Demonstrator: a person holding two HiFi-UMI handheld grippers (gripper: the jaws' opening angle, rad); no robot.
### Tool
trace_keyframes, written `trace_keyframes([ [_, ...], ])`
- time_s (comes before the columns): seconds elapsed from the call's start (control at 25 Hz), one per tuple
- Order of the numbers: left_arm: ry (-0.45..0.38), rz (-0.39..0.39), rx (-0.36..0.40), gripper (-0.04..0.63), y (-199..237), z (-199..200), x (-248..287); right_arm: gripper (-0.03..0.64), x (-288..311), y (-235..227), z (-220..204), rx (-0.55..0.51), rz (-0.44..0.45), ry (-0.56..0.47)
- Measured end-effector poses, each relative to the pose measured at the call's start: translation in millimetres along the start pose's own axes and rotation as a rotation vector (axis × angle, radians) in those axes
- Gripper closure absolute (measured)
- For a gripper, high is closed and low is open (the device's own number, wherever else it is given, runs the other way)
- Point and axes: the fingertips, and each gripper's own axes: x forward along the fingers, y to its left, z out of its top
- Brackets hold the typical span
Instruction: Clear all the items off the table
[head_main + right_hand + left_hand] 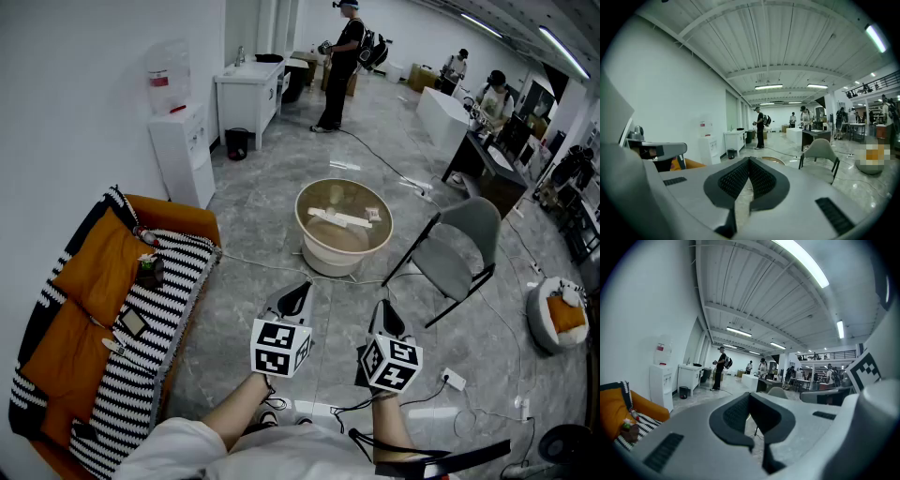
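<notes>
left gripper (pixel 750 395) closed | right gripper (pixel 749 161) closed — both empty

Round desk (pixel 325 255), 12 o'clock: cream wall, tan top. Sofa (pixel 94 272), 9 o'clock: orange, overlaid by a black-and-white striped blanket (pixel 173 281). Chair (pixel 469 227), 2 o'clock: grey shell, black legs. Floor (pixel 253 216): grey marbled tile. Left claw (pixel 298 289) and right claw (pixel 383 307): grey bodies, black pads, black-and-white square-patterned marker cubes.

Table (pixel 323 255): 12 o'clock, centre floor.
Items (pixel 342 218): on table.
Chair (pixel 457 246): 2 o'clock, just right of table.
Sofa (pixel 89 309): 9 o'clock, against wall (pixel 75 112).
Water dispenser (pixel 185 155): 11 o'clock, behind sofa.
</notes>
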Motion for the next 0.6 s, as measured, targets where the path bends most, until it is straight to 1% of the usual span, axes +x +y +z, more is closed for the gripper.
trace_keyframes([
  [0.28, 0.010, -0.007, 0.006, 0.588, 23, -4, -5, 0.594, 7, 17, -3, 0.029, -0.015, -0.019],
  [0.6, 0.038, -0.019, 0.002, 0.588, 44, -11, -6, 0.594, 9, 28, -17, 0.040, -0.060, 0.018],
])
